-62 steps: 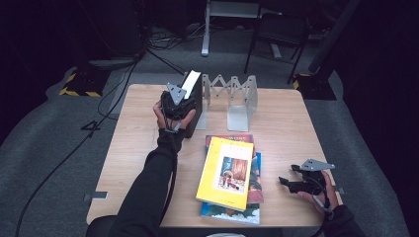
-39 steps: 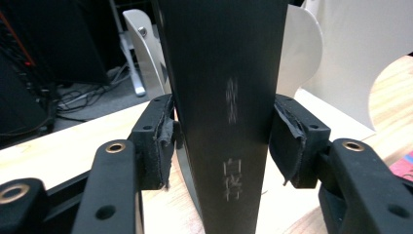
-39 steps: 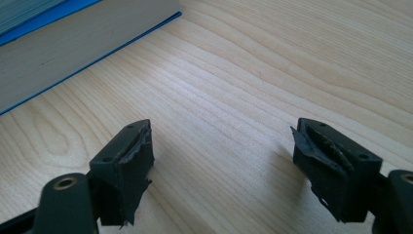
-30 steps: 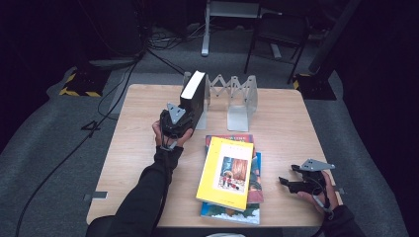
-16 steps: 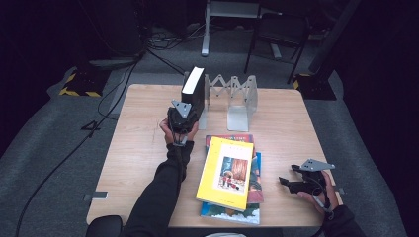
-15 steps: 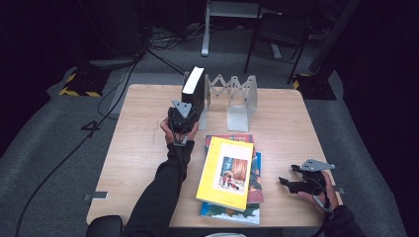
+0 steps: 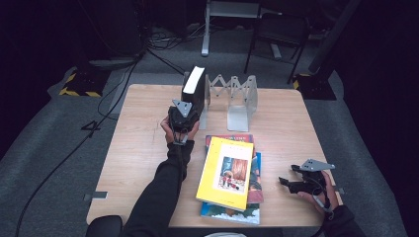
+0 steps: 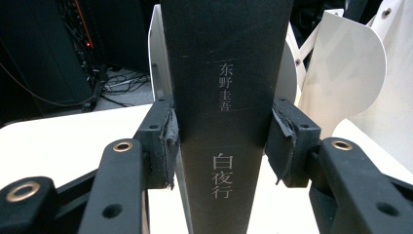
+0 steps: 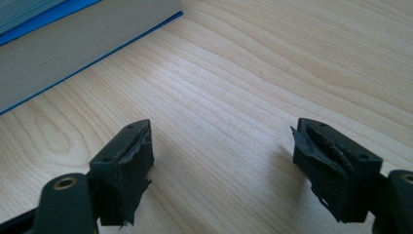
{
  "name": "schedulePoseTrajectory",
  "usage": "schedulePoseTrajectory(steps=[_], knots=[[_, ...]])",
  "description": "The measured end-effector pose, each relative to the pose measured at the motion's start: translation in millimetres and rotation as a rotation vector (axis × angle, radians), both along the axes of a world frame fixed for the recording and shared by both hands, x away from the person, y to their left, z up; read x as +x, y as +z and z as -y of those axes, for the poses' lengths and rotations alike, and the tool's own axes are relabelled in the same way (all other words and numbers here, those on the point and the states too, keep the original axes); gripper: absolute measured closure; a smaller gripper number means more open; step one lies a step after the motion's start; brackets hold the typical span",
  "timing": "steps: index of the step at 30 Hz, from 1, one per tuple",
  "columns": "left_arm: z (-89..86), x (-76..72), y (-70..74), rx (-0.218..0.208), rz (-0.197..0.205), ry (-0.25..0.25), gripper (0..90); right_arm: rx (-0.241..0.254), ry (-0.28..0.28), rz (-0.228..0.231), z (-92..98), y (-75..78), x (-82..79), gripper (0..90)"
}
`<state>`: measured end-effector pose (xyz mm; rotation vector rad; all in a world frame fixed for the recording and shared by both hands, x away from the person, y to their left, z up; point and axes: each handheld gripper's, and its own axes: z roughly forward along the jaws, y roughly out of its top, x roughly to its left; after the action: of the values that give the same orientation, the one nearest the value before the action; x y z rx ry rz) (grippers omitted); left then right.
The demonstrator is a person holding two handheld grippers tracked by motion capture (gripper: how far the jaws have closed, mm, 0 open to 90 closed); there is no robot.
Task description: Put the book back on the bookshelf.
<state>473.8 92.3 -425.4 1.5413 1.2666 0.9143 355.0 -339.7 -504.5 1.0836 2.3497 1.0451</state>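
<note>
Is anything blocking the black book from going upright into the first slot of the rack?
Nothing visible does. The left claw grips the black book by its spine, upright against the white rack's end plate; the book stack lies nearer the person.

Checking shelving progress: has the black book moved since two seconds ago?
Yes. The thick black book, clamped in the left gripper, shifted right against the white folding bookend rack.

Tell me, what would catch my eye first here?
Probably the black book standing upright at the table's far side, clamped by the left gripper against a folding metal rack. Next, the yellow book topping the stack near the front edge.
</note>
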Motion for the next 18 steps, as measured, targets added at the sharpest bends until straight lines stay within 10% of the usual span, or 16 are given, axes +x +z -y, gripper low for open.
schedulePoseTrajectory(steps=[18], knots=[[-17.5, -19.4, -11.7, 0.062, -0.06, -0.13, 40.6, 0.0, 0.0, 0.0, 0.0, 0.0, -0.1, 22.6]])
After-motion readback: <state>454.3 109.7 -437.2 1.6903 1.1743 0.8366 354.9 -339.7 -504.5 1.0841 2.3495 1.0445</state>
